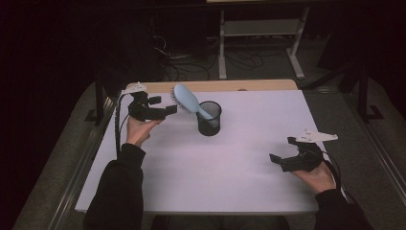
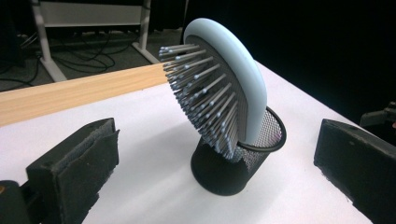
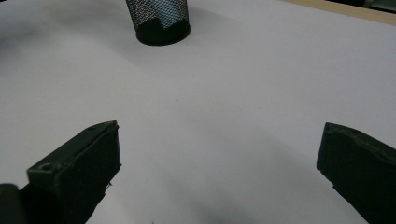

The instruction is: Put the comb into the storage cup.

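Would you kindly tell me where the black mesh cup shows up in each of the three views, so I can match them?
High view: the mesh cup stands on the white table, upper centre, just right of the left gripper.
Left gripper view: centre right, between the open jaws, cup.
Right gripper view: top edge, left of centre, only its base, cup.
Shared landmark: the wooden strip along the table's far edge.

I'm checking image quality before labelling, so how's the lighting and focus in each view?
High view: the white table is lit while the room around it is dark, and the picture is a bit soft. Left gripper view: the hairbrush and mesh cup are sharp, with the near gripper jaws blurred. Right gripper view: dim, soft shadows on the table, jaws out of focus.
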Available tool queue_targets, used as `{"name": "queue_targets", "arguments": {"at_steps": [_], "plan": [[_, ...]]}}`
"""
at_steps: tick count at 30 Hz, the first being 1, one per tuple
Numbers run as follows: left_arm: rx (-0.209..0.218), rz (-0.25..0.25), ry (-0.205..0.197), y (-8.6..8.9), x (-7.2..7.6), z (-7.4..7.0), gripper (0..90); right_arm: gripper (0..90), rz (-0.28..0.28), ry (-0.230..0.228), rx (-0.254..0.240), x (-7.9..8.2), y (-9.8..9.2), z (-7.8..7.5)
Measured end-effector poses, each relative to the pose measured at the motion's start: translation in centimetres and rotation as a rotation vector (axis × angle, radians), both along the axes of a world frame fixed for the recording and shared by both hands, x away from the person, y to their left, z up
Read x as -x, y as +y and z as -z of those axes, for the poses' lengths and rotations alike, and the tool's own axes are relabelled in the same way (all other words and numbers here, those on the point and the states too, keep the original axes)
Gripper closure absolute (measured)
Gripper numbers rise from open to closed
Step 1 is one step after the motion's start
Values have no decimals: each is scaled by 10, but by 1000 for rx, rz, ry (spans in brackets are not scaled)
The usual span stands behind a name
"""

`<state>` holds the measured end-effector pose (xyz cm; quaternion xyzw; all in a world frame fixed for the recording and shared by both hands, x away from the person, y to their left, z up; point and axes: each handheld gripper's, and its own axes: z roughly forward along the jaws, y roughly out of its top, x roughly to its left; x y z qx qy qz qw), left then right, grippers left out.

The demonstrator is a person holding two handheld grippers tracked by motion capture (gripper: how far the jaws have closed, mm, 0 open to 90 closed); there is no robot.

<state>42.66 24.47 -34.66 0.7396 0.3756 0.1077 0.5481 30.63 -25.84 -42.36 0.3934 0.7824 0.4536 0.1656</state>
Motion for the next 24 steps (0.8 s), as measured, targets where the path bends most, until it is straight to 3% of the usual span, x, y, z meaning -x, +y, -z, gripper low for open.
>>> {"name": "queue_targets", "arguments": {"at_steps": [24], "plan": [[-36,-24,5,29,27,4,0,0,-3,-6,-2,0,0,-1]]}}
